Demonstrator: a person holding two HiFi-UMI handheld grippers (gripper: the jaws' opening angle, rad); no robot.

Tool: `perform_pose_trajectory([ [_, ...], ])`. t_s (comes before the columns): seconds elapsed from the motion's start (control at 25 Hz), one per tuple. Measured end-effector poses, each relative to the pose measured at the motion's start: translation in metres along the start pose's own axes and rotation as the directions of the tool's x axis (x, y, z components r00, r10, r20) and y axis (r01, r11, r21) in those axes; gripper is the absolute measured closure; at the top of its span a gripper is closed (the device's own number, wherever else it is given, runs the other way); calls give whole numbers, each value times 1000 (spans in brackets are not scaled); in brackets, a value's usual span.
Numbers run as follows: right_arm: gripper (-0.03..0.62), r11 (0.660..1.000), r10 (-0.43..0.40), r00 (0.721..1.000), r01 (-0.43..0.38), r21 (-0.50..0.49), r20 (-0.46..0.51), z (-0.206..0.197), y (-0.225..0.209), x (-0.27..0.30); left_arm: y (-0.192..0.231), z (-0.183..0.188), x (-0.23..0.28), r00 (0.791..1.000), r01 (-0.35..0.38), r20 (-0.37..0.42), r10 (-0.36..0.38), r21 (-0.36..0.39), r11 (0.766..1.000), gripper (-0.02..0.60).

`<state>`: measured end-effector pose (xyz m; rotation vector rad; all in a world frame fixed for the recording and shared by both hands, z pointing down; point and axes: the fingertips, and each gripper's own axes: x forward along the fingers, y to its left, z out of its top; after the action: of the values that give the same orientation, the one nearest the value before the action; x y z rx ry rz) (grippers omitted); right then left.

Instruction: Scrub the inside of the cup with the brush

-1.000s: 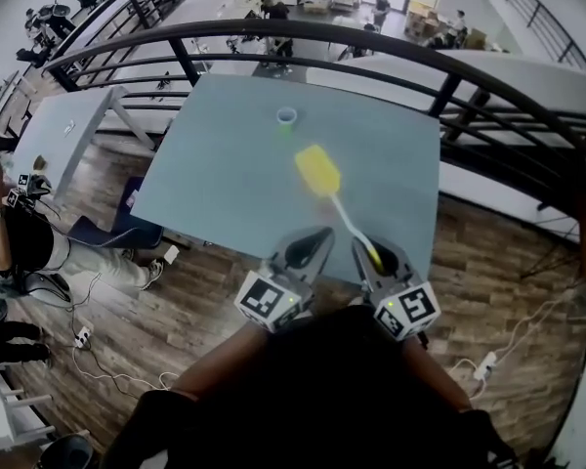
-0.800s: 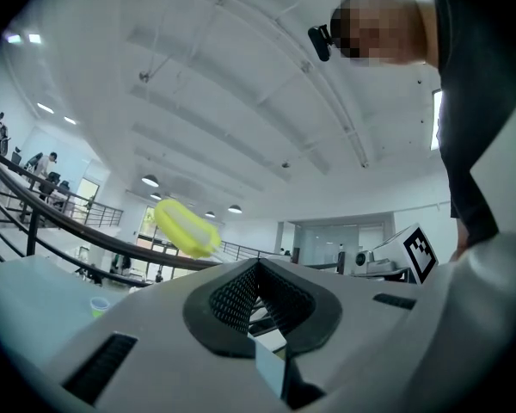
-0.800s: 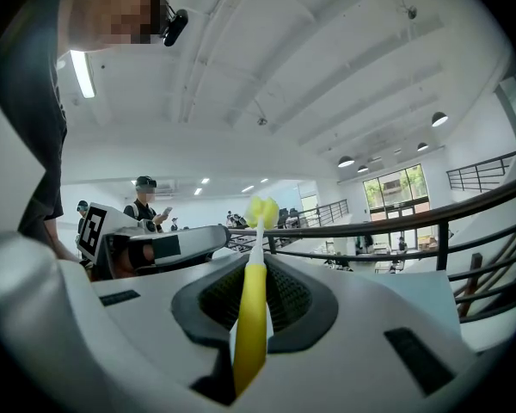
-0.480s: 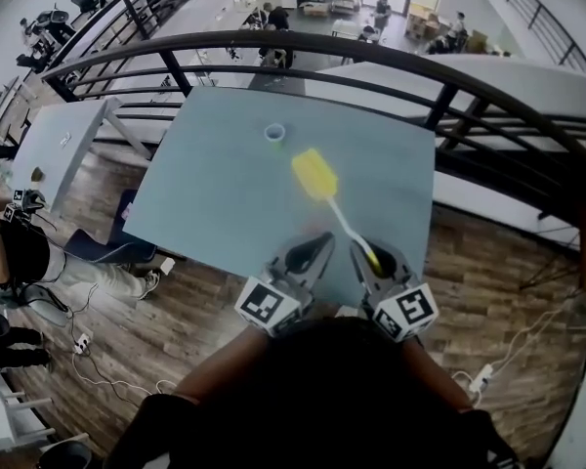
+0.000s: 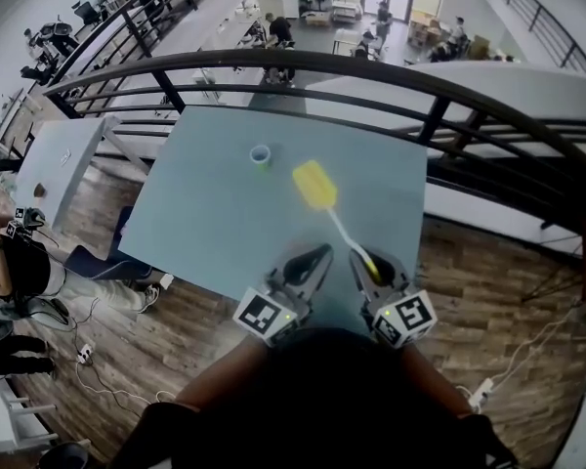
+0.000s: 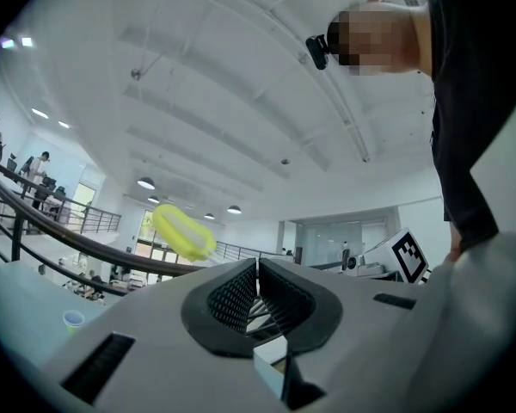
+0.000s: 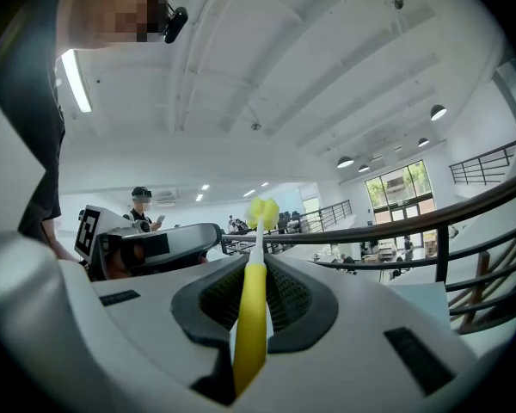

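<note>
A small blue-rimmed cup (image 5: 261, 155) stands upright on the far half of the pale grey table (image 5: 205, 223); it also shows low at the left as the cup (image 6: 72, 319). My right gripper (image 5: 361, 256) is shut on the yellow handle of the brush (image 7: 251, 317). The brush's white stem leads to the yellow head (image 5: 314, 186), held in the air to the right of the cup and apart from it. That brush head (image 6: 183, 233) appears in the left gripper view too. My left gripper (image 5: 322, 252) is shut and holds nothing, beside the right one over the table's near edge.
A dark curved railing (image 5: 439, 96) runs behind the table's far and right sides. A second table (image 5: 63, 145) stands at the left, and a seated person (image 5: 15, 257) is beside it. Cables and a power strip (image 5: 78, 335) lie on the wooden floor.
In the head view the table and cup have slid down and left, nearer to me. Both grippers have moved forward together, the brush still gripped in the right one.
</note>
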<state>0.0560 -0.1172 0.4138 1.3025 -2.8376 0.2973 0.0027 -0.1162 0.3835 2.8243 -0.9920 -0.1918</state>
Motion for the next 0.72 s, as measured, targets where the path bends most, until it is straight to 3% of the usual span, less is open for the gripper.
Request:
perform_pose_trajectory([
  [0.32,554,1000,-11,1000,10,28,8,-6,-33,-12,-12,-17,27,1000,16,-20,-16,5,1000,569],
  [0.72,554,995,-96,995,96,37,-11,-13,-31,5,8,-18,34,990,139,-33,-139,-12,990,479],
])
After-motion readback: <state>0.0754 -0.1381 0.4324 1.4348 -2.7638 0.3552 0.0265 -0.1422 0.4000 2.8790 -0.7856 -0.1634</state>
